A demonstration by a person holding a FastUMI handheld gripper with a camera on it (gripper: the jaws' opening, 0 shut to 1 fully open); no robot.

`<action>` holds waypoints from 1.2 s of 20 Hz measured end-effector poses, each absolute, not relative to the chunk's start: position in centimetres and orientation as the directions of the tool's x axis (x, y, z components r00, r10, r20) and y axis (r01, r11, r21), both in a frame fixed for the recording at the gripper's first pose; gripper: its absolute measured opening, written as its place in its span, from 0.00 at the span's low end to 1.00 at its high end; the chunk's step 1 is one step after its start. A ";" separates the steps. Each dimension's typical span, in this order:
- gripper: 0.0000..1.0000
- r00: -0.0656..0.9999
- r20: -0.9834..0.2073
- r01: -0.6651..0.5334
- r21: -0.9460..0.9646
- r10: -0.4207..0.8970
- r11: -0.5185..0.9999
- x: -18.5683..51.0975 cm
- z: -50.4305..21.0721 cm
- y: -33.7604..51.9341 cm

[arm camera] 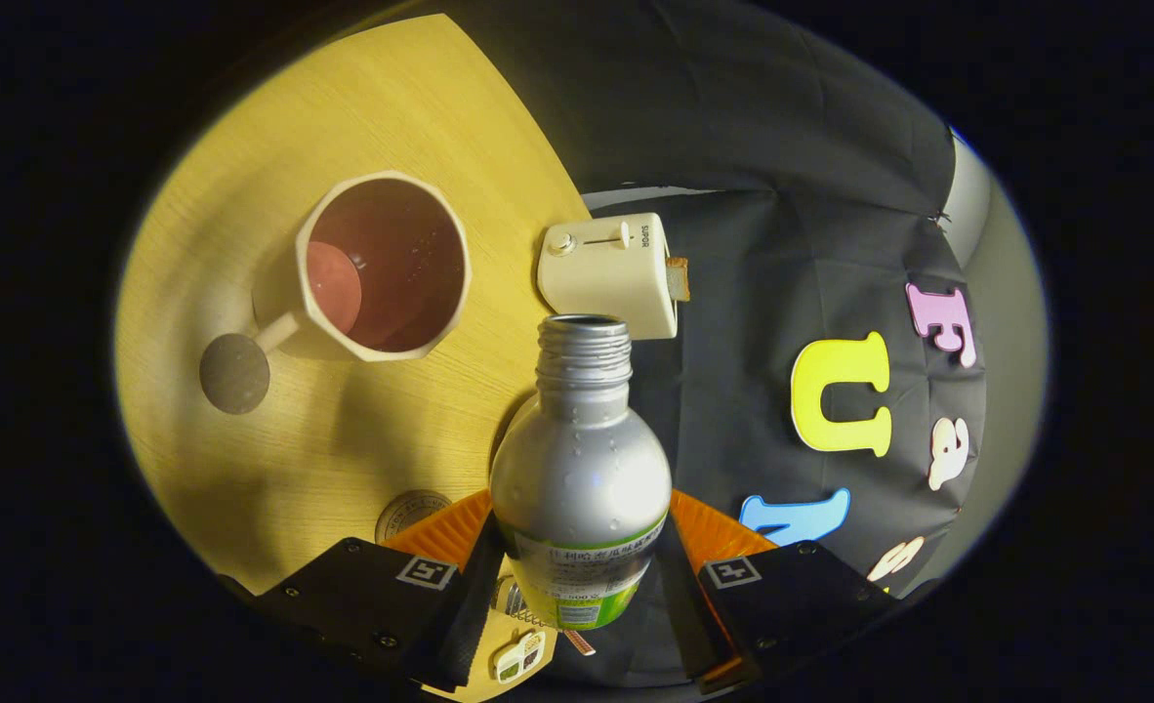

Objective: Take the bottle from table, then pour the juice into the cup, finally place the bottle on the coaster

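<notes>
- Gripper view: The silver bottle (580, 459) is held tight between the two fingers of the gripper (577, 571), one finger pressed on each side.
- The bottle's cap is off, and its open neck is pointed ahead.
- The cup (383, 266) is seen on the wooden table (382, 107), beyond the fingers and off to one side of the bottle's mouth.
- A round dark coaster (234, 373) is laid just beside the cup's handle.
- A toaster (608, 273) is seen just past the bottle's mouth.
- A small round lid (411, 512) is seen by one finger.
</notes>
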State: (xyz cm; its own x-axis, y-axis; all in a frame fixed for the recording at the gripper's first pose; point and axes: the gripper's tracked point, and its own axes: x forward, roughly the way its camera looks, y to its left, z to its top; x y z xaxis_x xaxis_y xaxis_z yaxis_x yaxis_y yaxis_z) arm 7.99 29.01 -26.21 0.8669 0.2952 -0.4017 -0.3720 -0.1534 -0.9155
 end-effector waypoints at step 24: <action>0.77 0.846 -0.429 -0.284 -0.864 0.315 -0.415 8.7 -26.2 29.8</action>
